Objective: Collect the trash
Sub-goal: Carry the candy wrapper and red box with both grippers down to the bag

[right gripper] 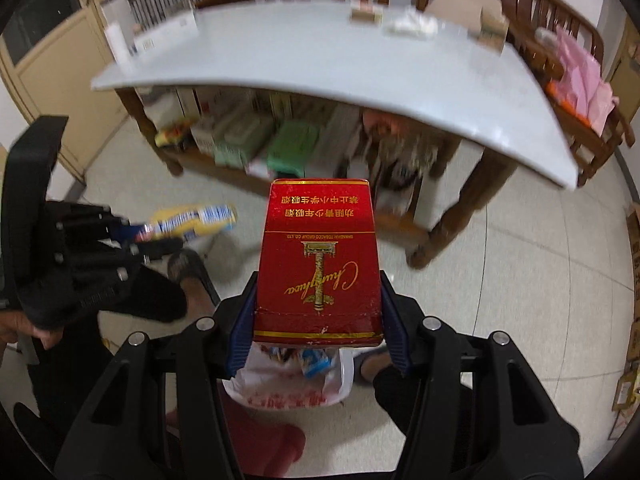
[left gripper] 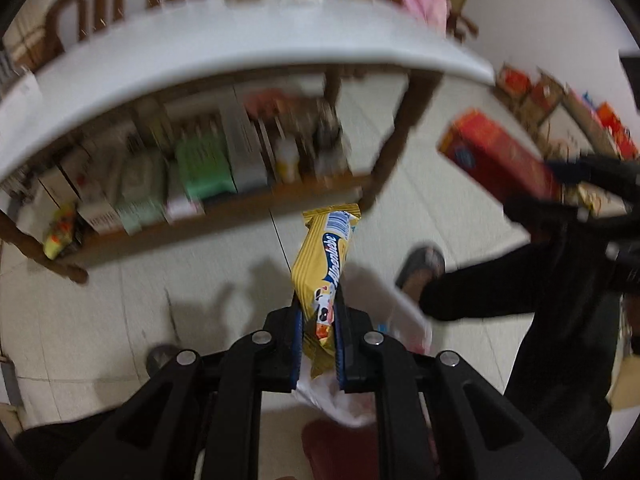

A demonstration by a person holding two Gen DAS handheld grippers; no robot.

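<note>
My left gripper (left gripper: 319, 320) is shut on a yellow candy wrapper (left gripper: 326, 264), which sticks up and forward from between the pads. In the right wrist view that same gripper (right gripper: 156, 236) shows at the left with the yellow wrapper (right gripper: 196, 220). My right gripper (right gripper: 318, 320) is shut on a red cigarette box (right gripper: 318, 260) with gold print, held by its sides. The red box (left gripper: 496, 160) also appears at the right of the left wrist view. Below both grippers sits a white plastic bag (right gripper: 288, 384) with trash inside, partly hidden by the box; the bag (left gripper: 340, 400) lies under my left fingers.
A white-topped table (right gripper: 320, 64) with wooden legs stands ahead, its lower shelf (right gripper: 256, 152) packed with boxes. Wooden chairs (right gripper: 560, 40) line the far side. A person's sandalled foot (left gripper: 424, 268) and dark trouser leg (left gripper: 520, 280) stand on the tiled floor. Cartons (left gripper: 560, 104) sit along the wall.
</note>
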